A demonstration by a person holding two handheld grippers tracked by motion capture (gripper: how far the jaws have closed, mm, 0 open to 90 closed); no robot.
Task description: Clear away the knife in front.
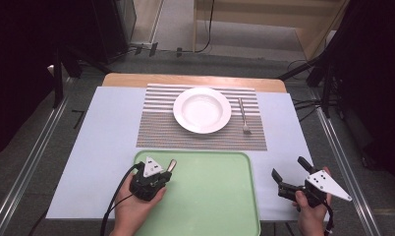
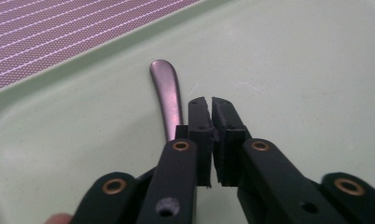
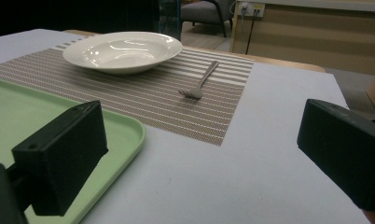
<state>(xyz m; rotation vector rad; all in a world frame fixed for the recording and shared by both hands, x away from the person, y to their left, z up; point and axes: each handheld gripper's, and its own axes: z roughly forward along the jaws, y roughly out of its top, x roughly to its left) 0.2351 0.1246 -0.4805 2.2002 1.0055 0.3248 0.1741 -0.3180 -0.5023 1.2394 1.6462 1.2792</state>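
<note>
Metal utensil handle (image 2: pixel 167 95) lies in the green tray (image 2: pixel 293 60), near its far left corner. Only the handle end is visible; the working end is hidden under my left gripper (image 2: pixel 210 103), so I can't say what kind of utensil it is. In the high view the handle (image 1: pixel 172 165) pokes out past the gripper toward the placemat.

My left gripper (image 1: pixel 158 173): jaws pressed nearly together, thin slit between the pads. The handle runs in beside and under the left-hand jaw in the left gripper view. Looks like I'm pinching the utensil, but the contact point itself is hidden. My left hand (image 1: pixel 134 209) holds the gripper over the tray's left part, cable trailing off toward the table's near edge.

My right gripper (image 1: pixel 290 173): jaws spread wide, nothing between them. It sits off the tray, to its right, over the pale table cover (image 1: pixel 107 147). In the right gripper view both jaws frame bare cover, with the tray's corner (image 3: pixel 125 133) at the left.

Beyond the tray: striped placemat (image 1: pixel 156 125), touching or just beside the tray's far rim. White plate (image 1: pixel 202 109) sits centred on it. Fork (image 1: pixel 243 117) lies on the mat just right of the plate, tines toward me, apart from the plate.
</note>
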